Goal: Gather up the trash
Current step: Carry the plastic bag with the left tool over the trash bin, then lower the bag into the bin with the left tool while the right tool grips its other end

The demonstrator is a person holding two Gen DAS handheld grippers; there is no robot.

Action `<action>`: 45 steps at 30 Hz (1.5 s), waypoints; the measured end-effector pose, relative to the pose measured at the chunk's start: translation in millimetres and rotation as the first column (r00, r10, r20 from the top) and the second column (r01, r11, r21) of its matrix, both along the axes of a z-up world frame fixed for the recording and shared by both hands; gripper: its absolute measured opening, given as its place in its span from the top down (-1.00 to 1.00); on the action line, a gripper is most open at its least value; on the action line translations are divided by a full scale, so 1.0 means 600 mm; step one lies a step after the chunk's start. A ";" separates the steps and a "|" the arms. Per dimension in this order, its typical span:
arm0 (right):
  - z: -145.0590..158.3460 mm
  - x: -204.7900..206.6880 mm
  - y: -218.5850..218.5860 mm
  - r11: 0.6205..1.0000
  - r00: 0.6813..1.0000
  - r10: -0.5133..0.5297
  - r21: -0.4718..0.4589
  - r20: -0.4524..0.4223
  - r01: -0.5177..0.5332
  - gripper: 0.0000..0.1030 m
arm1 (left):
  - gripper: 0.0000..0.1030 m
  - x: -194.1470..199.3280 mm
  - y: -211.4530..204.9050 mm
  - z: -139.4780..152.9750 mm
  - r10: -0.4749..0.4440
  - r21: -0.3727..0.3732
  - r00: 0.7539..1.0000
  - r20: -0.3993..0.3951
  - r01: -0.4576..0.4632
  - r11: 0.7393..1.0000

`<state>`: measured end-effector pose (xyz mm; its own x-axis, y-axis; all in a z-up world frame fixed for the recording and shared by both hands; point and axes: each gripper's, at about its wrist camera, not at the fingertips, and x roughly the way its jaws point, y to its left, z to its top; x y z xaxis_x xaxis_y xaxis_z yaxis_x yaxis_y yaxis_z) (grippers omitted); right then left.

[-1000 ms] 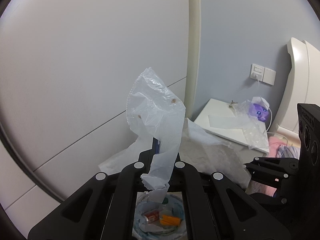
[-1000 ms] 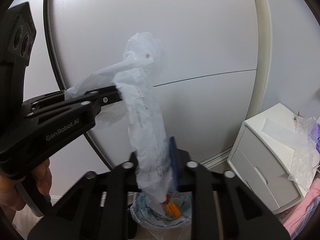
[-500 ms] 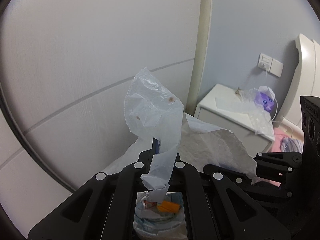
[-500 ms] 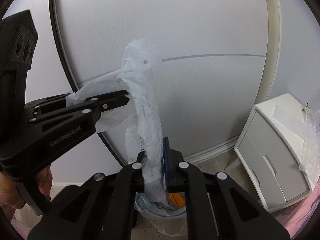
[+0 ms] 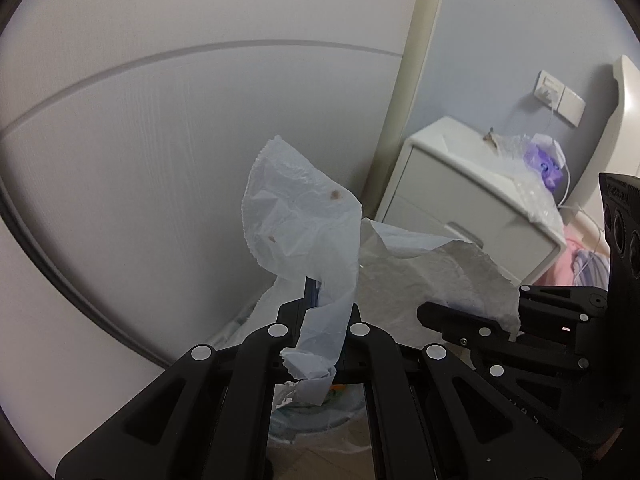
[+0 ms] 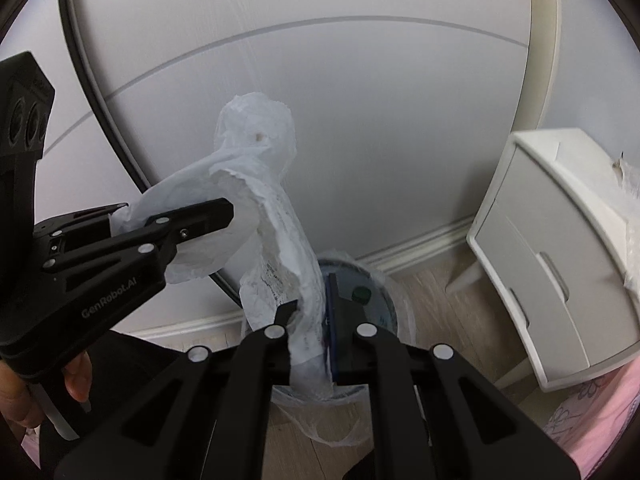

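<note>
Wardrobe panel [image 6: 360, 120] filled background; white nightstand [image 6: 560, 264] stood right of lined trash bin [image 6: 372, 280] on floor. Crumpled white wrapper [image 6: 272, 216], thin film-and-paper sheet, hung above bin between both grippers. Left gripper [image 5: 316, 312] clamped shut on one twisted strand; right gripper [image 6: 316, 312] pinched shut on other strand. Judged: very light, limp, crinkly, slippery film, tearable at ragged edges; best held at bunched twists, not loose flaps. Small brown stain [image 5: 334, 195] marked upper flap.
</note>
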<state>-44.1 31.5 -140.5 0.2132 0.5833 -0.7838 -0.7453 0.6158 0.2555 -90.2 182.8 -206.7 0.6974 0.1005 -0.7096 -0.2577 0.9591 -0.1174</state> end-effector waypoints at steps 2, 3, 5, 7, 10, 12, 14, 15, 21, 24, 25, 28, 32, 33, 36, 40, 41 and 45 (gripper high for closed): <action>-0.017 0.001 0.004 1.000 1.000 0.000 -0.018 -0.012 -0.001 0.84 | 0.97 0.003 0.000 -0.018 0.000 -0.012 1.000 -0.017 0.000 1.000; -0.028 0.002 0.006 1.000 1.000 0.002 -0.029 -0.022 -0.002 0.84 | 0.97 0.005 0.001 -0.028 -0.001 -0.020 1.000 -0.025 0.000 1.000; -0.039 0.002 0.007 0.999 0.999 0.001 -0.040 -0.034 -0.003 0.84 | 0.97 0.009 0.000 -0.045 -0.001 -0.026 0.999 -0.041 0.000 1.000; -0.057 0.007 0.011 0.998 0.999 0.003 -0.056 -0.051 -0.005 0.84 | 0.97 0.014 0.001 -0.068 -0.001 -0.038 0.998 -0.065 -0.001 0.999; -0.084 0.010 0.020 0.997 0.997 0.009 -0.079 -0.073 -0.014 0.84 | 0.97 0.017 0.004 -0.096 0.000 -0.053 0.995 -0.096 -0.005 0.999; -0.091 0.007 0.022 0.996 0.997 0.013 -0.086 -0.082 -0.020 0.84 | 0.97 0.017 0.009 -0.115 0.006 -0.066 0.994 -0.113 -0.014 0.998; -0.103 0.005 0.027 0.994 0.996 0.018 -0.101 -0.089 -0.027 0.84 | 0.97 0.018 0.018 -0.135 0.017 -0.083 0.991 -0.130 -0.028 0.996; -0.108 0.005 0.029 0.994 0.995 0.019 -0.107 -0.094 -0.029 0.84 | 0.97 0.018 0.020 -0.141 0.019 -0.087 0.991 -0.136 -0.031 0.996; -0.141 0.009 0.044 0.990 0.992 0.027 -0.136 -0.122 -0.043 0.84 | 0.97 0.024 0.027 -0.191 0.022 -0.119 0.983 -0.183 -0.044 0.992; -0.160 0.011 0.054 0.987 0.990 0.029 -0.152 -0.135 -0.049 0.84 | 0.97 0.032 0.029 -0.211 0.023 -0.130 0.979 -0.203 -0.050 0.990; -0.163 0.011 0.055 0.986 0.990 0.028 -0.157 -0.138 -0.050 0.84 | 0.97 0.036 0.029 -0.217 0.022 -0.133 0.978 -0.210 -0.051 0.990; -0.183 0.013 0.060 0.984 0.987 0.024 -0.172 -0.162 -0.052 0.84 | 0.97 0.050 0.034 -0.238 0.021 -0.138 0.971 -0.237 -0.055 0.989; -0.212 0.018 0.066 0.981 0.982 0.021 -0.186 -0.190 -0.057 0.84 | 0.97 0.061 0.042 -0.271 0.023 -0.149 0.961 -0.275 -0.066 0.987; -0.216 0.019 0.067 0.981 0.981 0.021 -0.187 -0.193 -0.057 0.84 | 0.97 0.065 0.043 -0.280 0.020 -0.148 0.958 -0.287 -0.065 0.987; -0.232 0.021 0.075 0.981 0.976 0.015 -0.185 -0.218 -0.056 0.84 | 0.97 0.074 0.042 -0.299 0.014 -0.147 0.952 -0.307 -0.062 0.987; -0.263 0.026 0.078 0.978 0.964 -0.004 -0.201 -0.266 -0.051 0.84 | 0.97 0.085 0.041 -0.329 0.002 -0.167 0.939 -0.343 -0.064 0.984; -0.271 0.028 0.080 0.977 0.961 -0.006 -0.206 -0.276 -0.054 0.84 | 0.97 0.086 0.040 -0.335 -0.001 -0.166 0.936 -0.351 -0.062 0.984; -0.292 0.024 0.092 0.972 0.953 0.000 -0.225 -0.304 -0.072 0.84 | 0.97 0.093 0.037 -0.366 -0.002 -0.163 0.917 -0.400 -0.070 0.984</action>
<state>-29.4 86.6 -315.5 -0.0706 0.3815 -0.9217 -0.6789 0.6586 0.3246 -34.2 204.8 -426.0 0.3528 -0.0283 -0.9353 -0.3491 0.9234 -0.1596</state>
